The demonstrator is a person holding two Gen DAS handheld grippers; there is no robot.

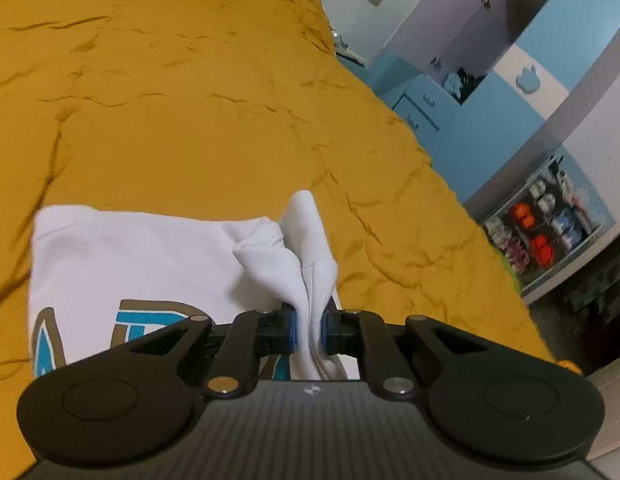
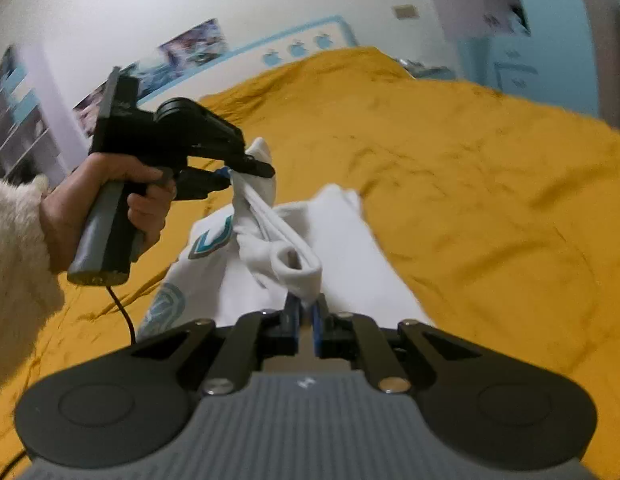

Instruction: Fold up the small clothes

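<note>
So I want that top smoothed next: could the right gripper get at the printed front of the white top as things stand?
Probably not yet: the right gripper is shut on the white top, so it would have to let go first.

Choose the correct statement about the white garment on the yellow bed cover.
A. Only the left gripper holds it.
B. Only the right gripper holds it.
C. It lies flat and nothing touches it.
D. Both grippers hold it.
D: the left gripper and the right gripper are each shut on a bunched edge of the white garment.
</note>
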